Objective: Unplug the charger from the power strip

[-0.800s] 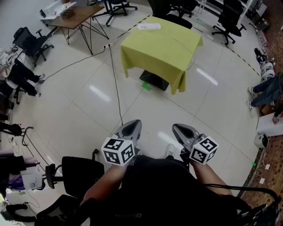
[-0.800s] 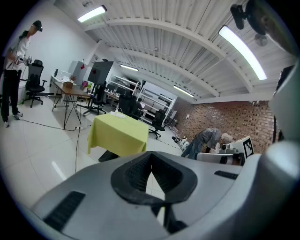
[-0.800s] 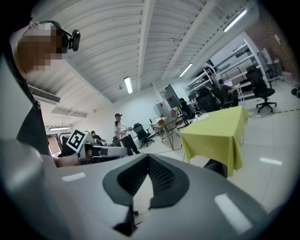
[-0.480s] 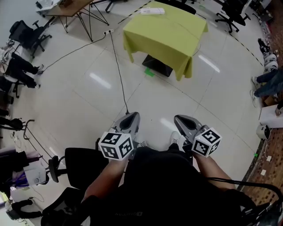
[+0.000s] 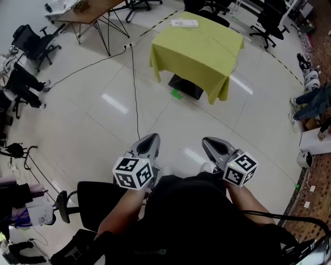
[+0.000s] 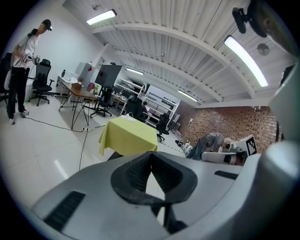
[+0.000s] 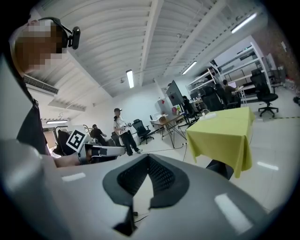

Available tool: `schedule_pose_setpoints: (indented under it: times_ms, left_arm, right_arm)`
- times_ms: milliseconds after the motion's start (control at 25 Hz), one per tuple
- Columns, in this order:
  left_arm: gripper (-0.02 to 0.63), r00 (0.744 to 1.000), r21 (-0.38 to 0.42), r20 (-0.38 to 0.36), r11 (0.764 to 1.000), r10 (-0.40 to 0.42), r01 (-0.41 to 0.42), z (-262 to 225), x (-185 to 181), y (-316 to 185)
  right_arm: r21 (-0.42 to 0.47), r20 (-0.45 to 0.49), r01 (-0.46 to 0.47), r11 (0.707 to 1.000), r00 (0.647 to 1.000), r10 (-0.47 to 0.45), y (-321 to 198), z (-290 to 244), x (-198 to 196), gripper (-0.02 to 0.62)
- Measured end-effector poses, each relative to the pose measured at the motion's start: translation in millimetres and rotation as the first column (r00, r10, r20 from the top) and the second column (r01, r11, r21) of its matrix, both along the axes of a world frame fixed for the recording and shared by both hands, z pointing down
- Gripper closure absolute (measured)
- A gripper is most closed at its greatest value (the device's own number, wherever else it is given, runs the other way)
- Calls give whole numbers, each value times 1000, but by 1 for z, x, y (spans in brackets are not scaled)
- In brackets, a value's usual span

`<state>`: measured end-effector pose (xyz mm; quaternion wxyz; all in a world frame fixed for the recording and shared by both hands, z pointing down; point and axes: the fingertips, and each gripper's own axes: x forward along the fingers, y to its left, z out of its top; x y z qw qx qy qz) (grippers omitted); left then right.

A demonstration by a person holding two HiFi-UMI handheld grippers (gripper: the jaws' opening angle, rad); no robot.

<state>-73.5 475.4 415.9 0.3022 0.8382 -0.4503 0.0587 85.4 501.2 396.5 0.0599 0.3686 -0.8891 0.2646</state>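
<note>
A white power strip [image 5: 184,23] lies at the far edge of a table covered with a yellow-green cloth [image 5: 199,49], several steps away across the white floor. Whether a charger sits in it I cannot tell at this distance. My left gripper [image 5: 150,140] and right gripper [image 5: 209,142] are held close in front of the body, side by side, pointing toward the table. Both are shut with nothing between the jaws. The table also shows beyond the left gripper [image 6: 151,154] as a small yellow block [image 6: 127,136], and beyond the right gripper [image 7: 148,157] at the right [image 7: 225,133].
A black cable [image 5: 135,88] runs over the floor from a floor socket strip [image 5: 128,45] toward my feet. A black box [image 5: 186,87] sits under the table. A black office chair [image 5: 98,199] stands at my left. A wooden desk [image 5: 98,8], more chairs and people ring the room.
The head view has shifted a little and the person's feet have stepped. Both grippers stay shut and held in front of the body.
</note>
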Motion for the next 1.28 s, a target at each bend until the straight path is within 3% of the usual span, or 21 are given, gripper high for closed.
schedule_pose_setpoints:
  times_ms: [320,600,920,1120,1280]
  left_arm:
    - [601,999,15,-16,999,-46,46,-8,-36,-19]
    - [603,995,30,-25,994,-100,100,-17,-52,-52]
    - [601,989,23,36,990,-141,140,-14,-74,-111]
    - [601,990,51,77,993,-114,110,-30,-60,-183]
    - [601,993,83,113,996,-30,21,-35,-31,-237]
  right_arm:
    - [20,-6,-16,1000,1000,16,-23,-12,-17,593]
    - [14,18,79,997,997,-79,-66,-11,-54,594]
    - [46,72,152,987,985,-156,-159,-12,-88,594]
    - [60,98,124,990,987,-129,-227,-20,-69,593]
    - [76,108,79,994,990,-87,-274,-20,-46,593]
